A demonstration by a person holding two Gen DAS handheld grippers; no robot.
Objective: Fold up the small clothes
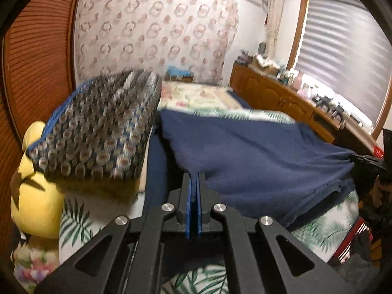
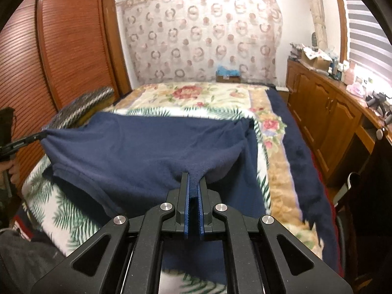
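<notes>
A navy blue fleece garment (image 1: 250,152) is stretched between my two grippers above the bed; it also shows in the right wrist view (image 2: 137,152). My left gripper (image 1: 194,175) is shut on one edge of the garment. My right gripper (image 2: 194,175) is shut on another edge, with cloth pinched between its blue pads. The left gripper shows at the far left of the right wrist view (image 2: 36,136), holding the garment's corner. The far part of the garment rests on the bed.
The bed has a floral and palm-leaf blanket (image 2: 196,98). A patterned cushion (image 1: 98,127) and a yellow plush toy (image 1: 36,191) lie at the left. A wooden wardrobe (image 2: 73,41) stands at the left and a wooden cabinet (image 2: 325,115) with clutter at the right.
</notes>
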